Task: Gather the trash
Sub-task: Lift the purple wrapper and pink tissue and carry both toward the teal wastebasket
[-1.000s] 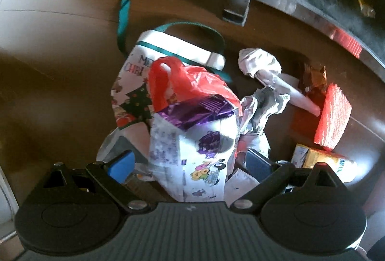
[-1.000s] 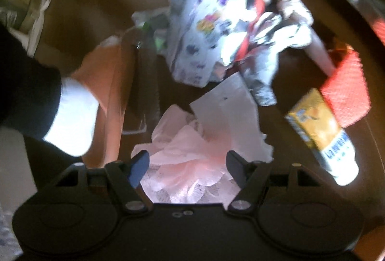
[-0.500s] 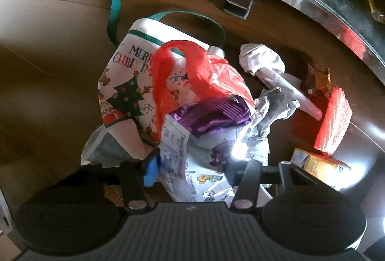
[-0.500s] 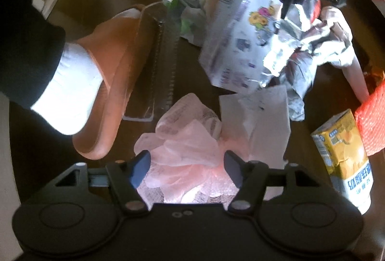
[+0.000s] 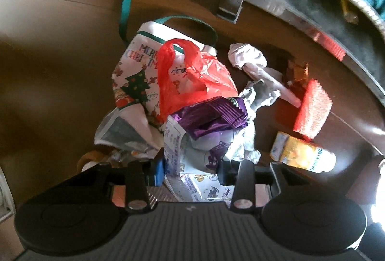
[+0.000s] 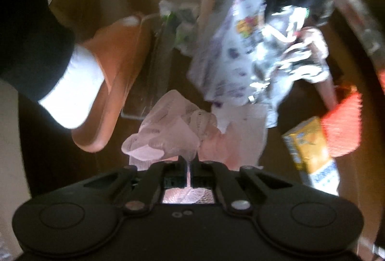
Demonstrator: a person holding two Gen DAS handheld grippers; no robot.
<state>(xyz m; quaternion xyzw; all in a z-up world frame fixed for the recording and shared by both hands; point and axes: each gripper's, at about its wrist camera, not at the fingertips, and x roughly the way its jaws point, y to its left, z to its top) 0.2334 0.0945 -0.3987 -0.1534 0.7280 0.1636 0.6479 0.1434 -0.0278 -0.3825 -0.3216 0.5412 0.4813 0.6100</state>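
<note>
Left gripper (image 5: 190,170) clenched on a white printed snack bag (image 5: 192,152) with purple pattern, jaws just closed in from both sides, bag standing up between the pads. Right gripper (image 6: 190,160) clamped tight on a pink crumpled tissue (image 6: 168,126), jaws just closed, thin fold pinched between them. Behind the bag: red plastic bag (image 5: 192,76) on a Christmas tote (image 5: 137,73). To the right on the brown floor (image 5: 53,49): yellow juice carton (image 5: 300,152) near a red mesh (image 5: 312,112). Left of the tissue: foot in an orange slipper (image 6: 113,83).
</note>
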